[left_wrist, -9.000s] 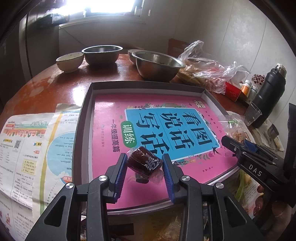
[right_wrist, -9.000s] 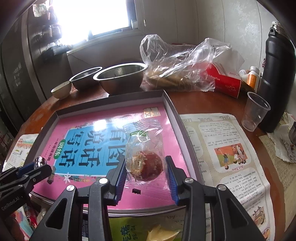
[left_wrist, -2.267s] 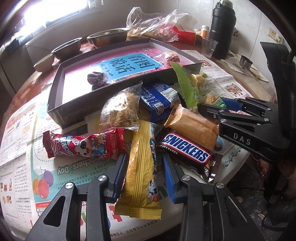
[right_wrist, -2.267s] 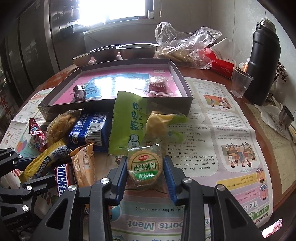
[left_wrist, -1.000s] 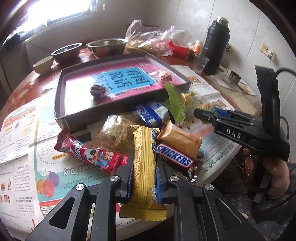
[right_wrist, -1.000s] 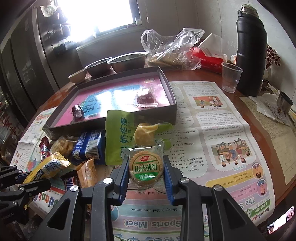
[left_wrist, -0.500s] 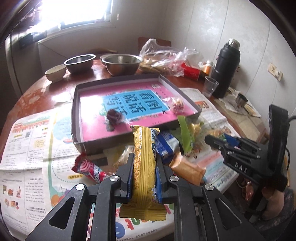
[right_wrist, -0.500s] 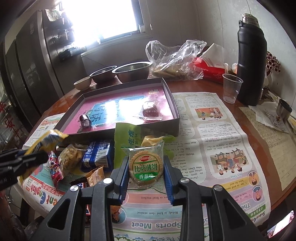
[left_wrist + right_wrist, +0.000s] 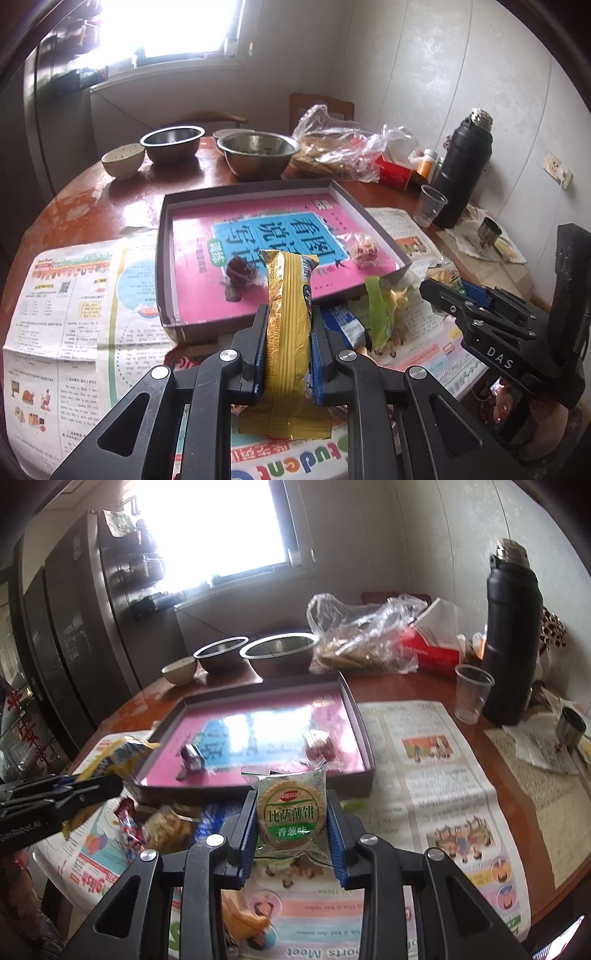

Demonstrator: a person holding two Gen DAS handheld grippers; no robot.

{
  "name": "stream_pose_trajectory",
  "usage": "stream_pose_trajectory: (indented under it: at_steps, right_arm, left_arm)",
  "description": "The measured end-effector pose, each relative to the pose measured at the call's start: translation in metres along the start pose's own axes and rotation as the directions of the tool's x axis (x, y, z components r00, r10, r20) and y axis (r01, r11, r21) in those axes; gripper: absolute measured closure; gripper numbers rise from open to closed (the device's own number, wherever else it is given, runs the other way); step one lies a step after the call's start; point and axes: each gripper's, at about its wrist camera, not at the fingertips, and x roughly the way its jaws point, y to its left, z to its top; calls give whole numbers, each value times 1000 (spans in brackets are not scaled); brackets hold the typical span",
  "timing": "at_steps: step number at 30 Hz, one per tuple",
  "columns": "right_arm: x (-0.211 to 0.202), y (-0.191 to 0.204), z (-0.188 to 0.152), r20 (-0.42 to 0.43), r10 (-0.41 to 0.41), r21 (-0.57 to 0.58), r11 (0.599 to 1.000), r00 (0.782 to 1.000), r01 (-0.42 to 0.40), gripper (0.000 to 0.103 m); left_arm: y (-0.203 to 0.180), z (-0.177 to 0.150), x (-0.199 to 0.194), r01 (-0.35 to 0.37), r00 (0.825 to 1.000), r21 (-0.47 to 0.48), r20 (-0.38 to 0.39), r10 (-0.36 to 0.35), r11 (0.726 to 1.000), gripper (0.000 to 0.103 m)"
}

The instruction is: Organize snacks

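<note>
My left gripper [image 9: 288,354] is shut on a long yellow snack bar [image 9: 287,321] and holds it above the table's near edge, in front of the shallow box [image 9: 166,243] with a pink book cover inside. Two wrapped sweets, a dark one [image 9: 240,271] and a red one [image 9: 364,248], lie in the box. My right gripper [image 9: 291,840] is shut on a round cracker pack [image 9: 291,812] with a green label, lifted near the box [image 9: 354,716]. A pile of snacks [image 9: 365,317] lies in front of the box.
Two steel bowls [image 9: 258,151] and a small bowl [image 9: 123,158] stand behind the box, with a plastic bag [image 9: 340,147]. A black flask [image 9: 511,635], a plastic cup [image 9: 471,692] and a small metal cup [image 9: 570,725] stand at the right. Newspapers [image 9: 66,314] cover the table.
Both grippers have closed on their snacks, lifted them off the pile and risen higher above the table. The view now looks down on the box from farther up.
</note>
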Motion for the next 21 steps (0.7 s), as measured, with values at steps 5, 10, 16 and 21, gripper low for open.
stream_pose_trajectory:
  at_steps: [5, 10, 16, 21]
  right_arm:
    - [-4, 8, 16, 38, 11, -12, 1000, 999, -11, 69]
    - [-3, 15, 30, 58, 23, -20, 1000, 998, -22, 69]
    - [4, 20, 39, 65, 33, -29, 999, 997, -31, 69]
    - [13, 22, 45, 60, 32, -30, 999, 998, -30, 69]
  left_arm:
    - [3, 8, 0, 3, 1000, -15, 16, -3, 1000, 83]
    - [8, 14, 3, -1, 1000, -27, 27, 1, 1000, 83]
    - [22, 20, 11, -15, 999, -64, 30, 17, 998, 83]
    - [30, 21, 21, -15, 1000, -79, 17, 16, 997, 83]
